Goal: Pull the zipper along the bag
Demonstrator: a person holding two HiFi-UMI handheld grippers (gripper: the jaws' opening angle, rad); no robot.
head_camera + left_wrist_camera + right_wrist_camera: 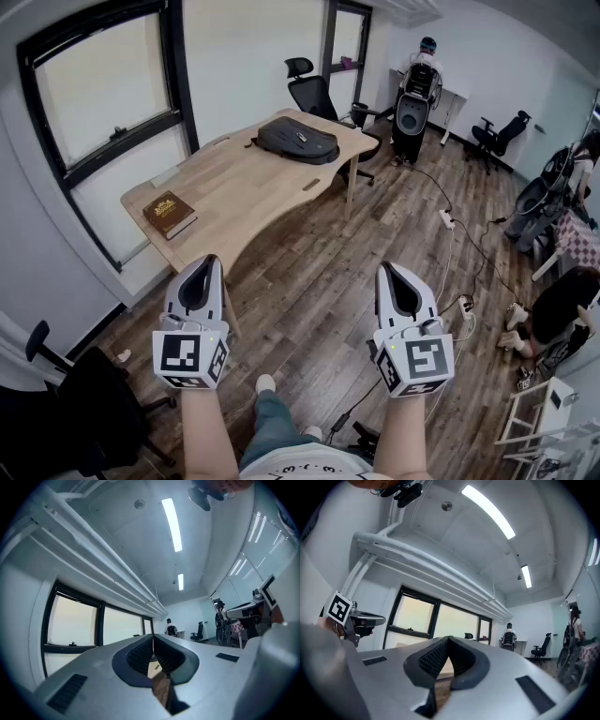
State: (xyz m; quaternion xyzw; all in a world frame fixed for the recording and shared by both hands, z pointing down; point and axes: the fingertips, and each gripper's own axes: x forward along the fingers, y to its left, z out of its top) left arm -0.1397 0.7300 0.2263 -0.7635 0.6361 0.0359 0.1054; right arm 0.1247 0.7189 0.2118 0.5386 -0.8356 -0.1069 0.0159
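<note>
A dark grey bag (298,140) lies flat on the far end of a light wooden table (246,192), well ahead of me. My left gripper (201,269) is held over the floor near the table's front corner, its jaws shut with nothing between them. At the same height to its right my right gripper (393,273) is also shut and empty. In the left gripper view (153,640) and the right gripper view (448,641) the closed jaw tips meet against the windows and ceiling; the bag does not show there.
A brown book (170,215) lies on the table's near left corner. Black office chairs stand behind the table (312,92) and at my lower left (75,394). Cables and a power strip (447,219) run across the wooden floor. People sit at the far desk (419,86) and at the right (562,305).
</note>
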